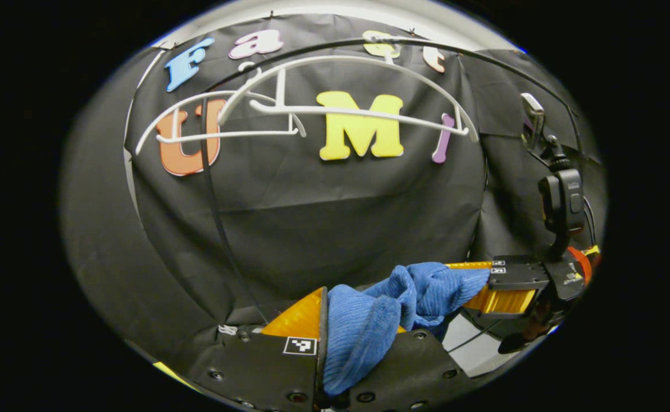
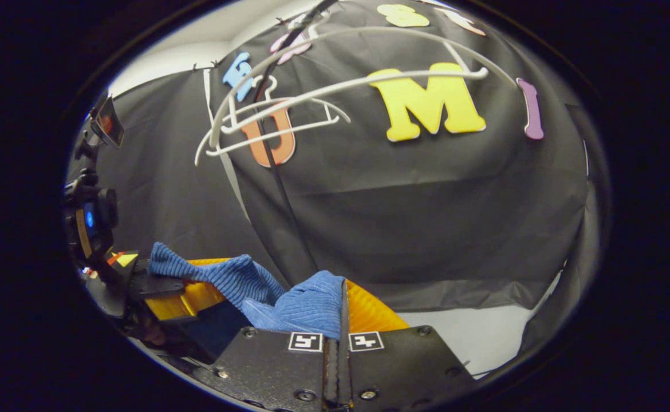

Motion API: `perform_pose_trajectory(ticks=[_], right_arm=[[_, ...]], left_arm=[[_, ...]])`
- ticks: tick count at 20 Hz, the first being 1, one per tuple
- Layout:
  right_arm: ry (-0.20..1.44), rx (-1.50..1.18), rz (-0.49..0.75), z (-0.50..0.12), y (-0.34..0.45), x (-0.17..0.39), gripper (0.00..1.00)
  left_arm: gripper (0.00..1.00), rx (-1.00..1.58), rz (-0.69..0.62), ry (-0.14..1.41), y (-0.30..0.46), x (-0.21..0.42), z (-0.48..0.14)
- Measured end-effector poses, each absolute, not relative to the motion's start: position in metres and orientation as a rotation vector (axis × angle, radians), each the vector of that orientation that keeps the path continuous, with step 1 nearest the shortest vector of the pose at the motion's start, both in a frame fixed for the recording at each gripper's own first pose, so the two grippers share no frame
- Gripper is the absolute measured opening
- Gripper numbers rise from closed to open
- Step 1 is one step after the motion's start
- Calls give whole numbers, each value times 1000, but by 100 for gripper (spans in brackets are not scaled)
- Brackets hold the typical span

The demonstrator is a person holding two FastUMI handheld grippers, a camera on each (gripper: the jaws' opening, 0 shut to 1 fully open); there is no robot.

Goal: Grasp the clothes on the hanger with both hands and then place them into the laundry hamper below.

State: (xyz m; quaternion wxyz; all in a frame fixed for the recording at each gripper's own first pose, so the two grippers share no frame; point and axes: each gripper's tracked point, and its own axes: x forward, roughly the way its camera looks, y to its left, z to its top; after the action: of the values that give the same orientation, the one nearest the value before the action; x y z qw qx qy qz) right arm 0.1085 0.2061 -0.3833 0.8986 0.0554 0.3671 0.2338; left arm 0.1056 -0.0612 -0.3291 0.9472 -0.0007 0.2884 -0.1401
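Observation:
A blue ribbed garment [image 1: 369, 320] hangs stretched between my two grippers, below the hangers and off them. In the left gripper view my left gripper [image 1: 335, 326] is shut on one end of it, and the right gripper [image 1: 501, 283] pinches the other end at the right. In the right gripper view the garment [image 2: 289, 303] bunches at my right gripper [image 2: 343, 306], which is shut on it. The left gripper [image 2: 160, 286] holds its far corner at the left. Two bare white hangers [image 1: 346, 111] [image 2: 358, 83] hang above on a rail.
A thin black pole [image 1: 212, 189] runs down in front of the black cloth wall [image 1: 341, 217]. A pale floor patch [image 2: 484, 335] shows under the wall's hem. A small camera unit [image 1: 564, 197] rides on the right gripper.

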Motion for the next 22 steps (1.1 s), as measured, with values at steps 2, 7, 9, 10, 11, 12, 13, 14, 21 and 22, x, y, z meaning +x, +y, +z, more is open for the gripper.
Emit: perform_pose_trajectory(ticks=[2, 7, 9, 10, 11, 12, 13, 14, 21, 22], right_arm=[[803, 69, 458, -407, 196, 101, 4], [961, -43, 378, -469, 168, 86, 6], [1017, -68, 341, -485, 152, 80, 21], [1030, -87, 331, -488, 143, 79, 29], [1032, -101, 322, -487, 134, 80, 38], [1026, -106, 318, -482, 129, 84, 39], [1020, -115, 315, -480, 126, 85, 48], [1013, -122, 314, -476, 122, 85, 49], [932, -129, 292, -438, 108, 83, 63], [911, -132, 288, -429, 107, 84, 63]], left_arm=[[10, 32, -290, 631, -66, 104, -351], [12, 21, -306, 816, -90, 87, -416], [21, 0, -287, 922, -89, 74, -439], [21, 0, -262, 967, -84, 68, -448], [22, 0, -232, 1022, -77, 57, -459], [23, -9, -208, 1079, -72, 48, -466], [25, -20, -185, 1103, -67, 43, -472], [41, -41, -179, 1115, -66, 43, -473], [88, -71, -139, 1024, -47, 55, -436], [88, -72, -137, 1008, -46, 55, -426]])
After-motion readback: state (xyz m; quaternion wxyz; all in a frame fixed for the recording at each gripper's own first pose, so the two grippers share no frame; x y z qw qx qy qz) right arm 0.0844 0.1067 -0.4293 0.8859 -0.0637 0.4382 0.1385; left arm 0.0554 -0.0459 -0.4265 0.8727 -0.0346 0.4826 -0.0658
